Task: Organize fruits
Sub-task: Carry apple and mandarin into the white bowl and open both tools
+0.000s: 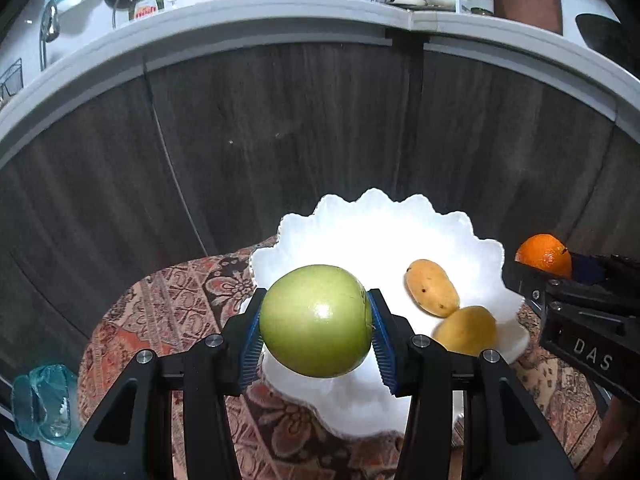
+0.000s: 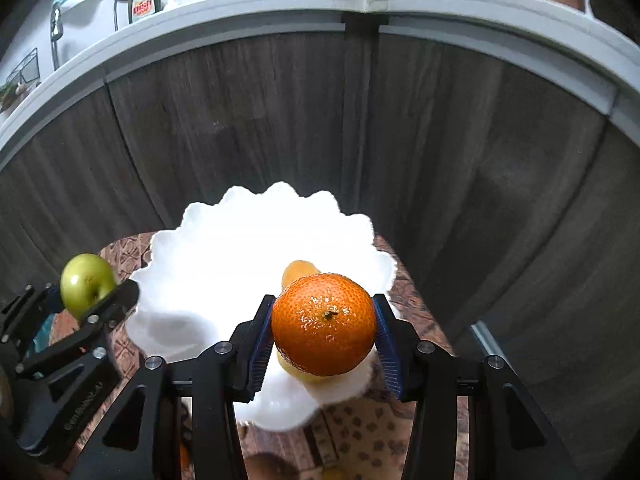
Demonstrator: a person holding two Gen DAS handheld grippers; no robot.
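My left gripper (image 1: 316, 328) is shut on a green apple (image 1: 316, 320) and holds it above the near left rim of a white scalloped bowl (image 1: 360, 236). Two yellow mangoes (image 1: 432, 288) lie in the bowl's right side. My right gripper (image 2: 324, 340) is shut on an orange (image 2: 324, 324) and holds it above the bowl's (image 2: 240, 248) near right part, over the mangoes (image 2: 298, 272). The orange also shows at the right edge of the left wrist view (image 1: 544, 254). The apple also shows at the left of the right wrist view (image 2: 86, 284).
The bowl stands on a small round table with a patterned cloth (image 1: 168, 304). Dark wood cabinet fronts (image 1: 280, 128) rise behind it, under a white counter (image 1: 256, 12). A clear plastic wrapper (image 1: 44, 404) lies at the lower left.
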